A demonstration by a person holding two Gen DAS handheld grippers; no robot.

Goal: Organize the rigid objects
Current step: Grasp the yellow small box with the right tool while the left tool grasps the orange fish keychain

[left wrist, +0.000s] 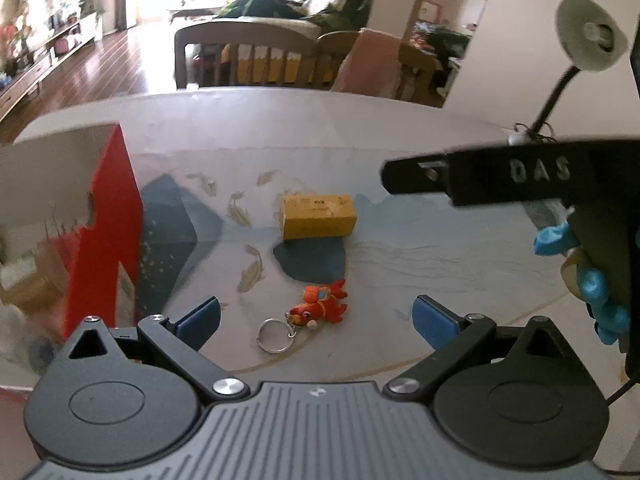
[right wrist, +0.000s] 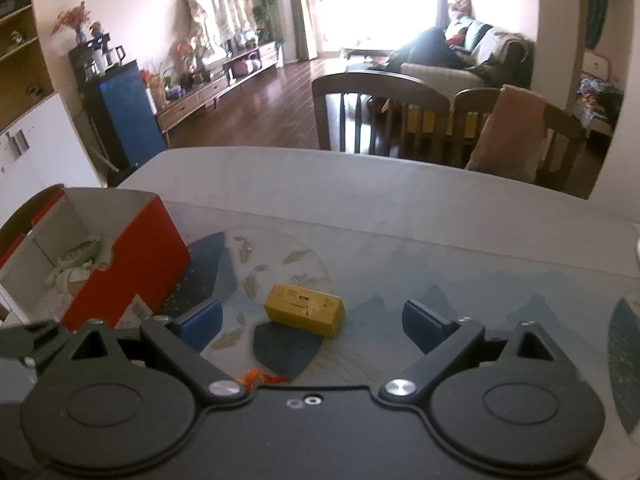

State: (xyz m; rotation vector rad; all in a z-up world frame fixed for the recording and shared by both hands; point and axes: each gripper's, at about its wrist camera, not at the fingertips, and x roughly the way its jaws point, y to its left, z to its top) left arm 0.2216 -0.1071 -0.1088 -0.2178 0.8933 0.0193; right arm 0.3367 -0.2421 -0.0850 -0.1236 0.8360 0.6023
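A red fish keychain [left wrist: 320, 308] with a metal ring lies on the patterned table mat, right between the blue pads of my left gripper [left wrist: 316, 314], which stands wide open without touching it. Farther back lies a yellow box [left wrist: 318, 216]. In the right wrist view that yellow box [right wrist: 304, 311] lies just ahead of my right gripper [right wrist: 314, 320], also open and empty; an orange bit of the keychain [right wrist: 260, 378] peeks out by its body. A blue toy figure [left wrist: 592, 280] shows at the right edge, partly hidden behind the right gripper's black body [left wrist: 520, 180].
An open red cardboard box [right wrist: 132, 260] with several items inside stands at the table's left. A gooseneck lamp [left wrist: 588, 36] rises at the right. Wooden chairs [right wrist: 380, 112] stand behind the table's far edge. The grey table [right wrist: 360, 200] runs back behind the mat.
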